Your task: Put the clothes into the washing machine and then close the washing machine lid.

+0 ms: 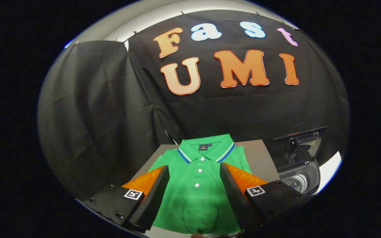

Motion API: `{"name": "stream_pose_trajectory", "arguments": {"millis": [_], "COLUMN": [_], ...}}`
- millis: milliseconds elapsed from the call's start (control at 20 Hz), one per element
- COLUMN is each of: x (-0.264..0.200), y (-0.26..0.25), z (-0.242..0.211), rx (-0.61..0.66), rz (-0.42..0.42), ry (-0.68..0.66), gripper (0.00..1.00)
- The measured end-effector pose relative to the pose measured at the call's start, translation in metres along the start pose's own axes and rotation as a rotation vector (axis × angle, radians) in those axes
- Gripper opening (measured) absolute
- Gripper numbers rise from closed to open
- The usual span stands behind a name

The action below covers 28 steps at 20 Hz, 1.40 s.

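Observation:
A green polo shirt [198,185] with a striped collar and white buttons lies folded flat on a grey table [256,155]. My gripper [194,172] hovers above it, open, with its fingers spread to either side of the button placket and nothing between them. To the right of the table stands a small washing machine [301,180]. Its dark lid [298,143] is raised upright and the drum opening shows below it.
Black cloth walls close in the booth behind and to the left of the table. The washing machine sits just off the table's right edge, beyond my right finger [232,185].

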State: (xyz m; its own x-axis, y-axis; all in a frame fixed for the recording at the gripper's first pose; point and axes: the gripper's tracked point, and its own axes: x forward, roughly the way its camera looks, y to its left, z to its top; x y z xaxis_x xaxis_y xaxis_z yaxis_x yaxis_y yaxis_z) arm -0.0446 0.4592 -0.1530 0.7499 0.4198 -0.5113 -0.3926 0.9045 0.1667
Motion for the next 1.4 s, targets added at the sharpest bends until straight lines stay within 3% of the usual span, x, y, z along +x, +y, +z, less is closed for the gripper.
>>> {"name": "stream_pose_trajectory", "arguments": {"millis": [450, 900, 1050, 1150, 1300, 1400], "x": [0.036, 0.040, 0.037, 0.040, 0.042, 0.039], "y": [-0.003, -0.001, -0.005, -0.006, -0.009, -0.009], "z": [-0.076, -0.073, -0.073, -0.070, -0.071, -0.070], "rx": [-0.036, -0.100, -0.078, -0.035, 0.051, 0.093], "rz": [-0.098, -0.109, -0.116, -0.092, -0.006, 0.087], "ry": [0.249, 0.155, 0.135, 0.115, 0.128, 0.158], "gripper": [0.98, 0.97, 0.84, 0.59, 0.29, 0.23]}}
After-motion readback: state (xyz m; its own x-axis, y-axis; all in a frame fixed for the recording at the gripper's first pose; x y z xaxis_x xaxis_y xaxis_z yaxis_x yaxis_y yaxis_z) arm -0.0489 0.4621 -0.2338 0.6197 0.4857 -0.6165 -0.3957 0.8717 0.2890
